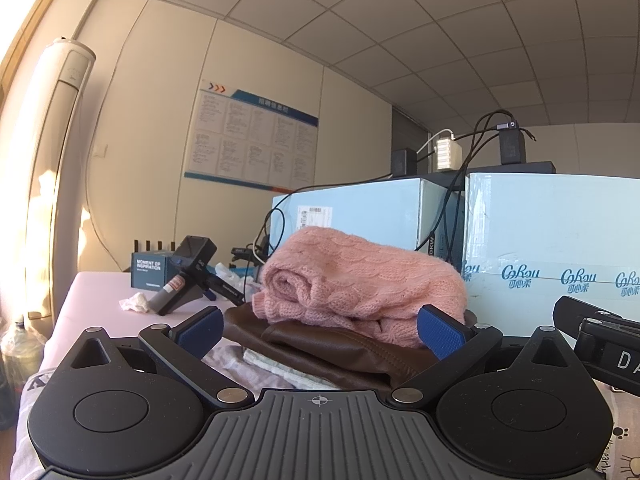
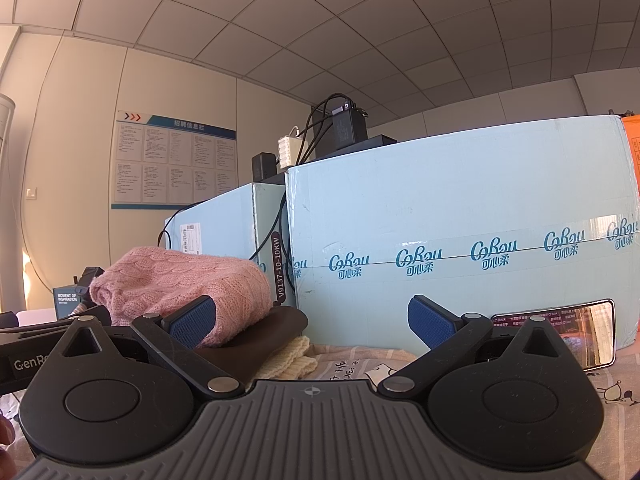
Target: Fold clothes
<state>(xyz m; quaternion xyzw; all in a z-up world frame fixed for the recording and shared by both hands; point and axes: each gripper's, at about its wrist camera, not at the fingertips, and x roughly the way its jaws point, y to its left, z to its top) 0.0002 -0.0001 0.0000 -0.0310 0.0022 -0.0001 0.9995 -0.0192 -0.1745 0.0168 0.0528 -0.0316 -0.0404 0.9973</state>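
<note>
A folded pink knit sweater (image 1: 360, 284) lies on top of a folded brown leather garment (image 1: 340, 352), with a pale cream knit piece (image 1: 280, 368) under that. My left gripper (image 1: 320, 330) is open and level, close in front of this pile, with nothing between its blue pads. In the right wrist view the same pink sweater (image 2: 180, 284), brown garment (image 2: 260, 336) and cream knit (image 2: 292, 360) lie to the left. My right gripper (image 2: 312, 320) stands open and empty, facing the light blue box.
Two light blue cardboard boxes (image 1: 552, 240) (image 2: 460, 220) stand right behind the pile, with chargers and cables (image 1: 508, 144) on top. A phone (image 2: 580, 328) leans on the right box. A handheld black device (image 1: 188, 276), a small dark box (image 1: 150, 270) and crumpled tissue (image 1: 134, 302) lie left. Printed cloth (image 2: 360, 364) covers the table.
</note>
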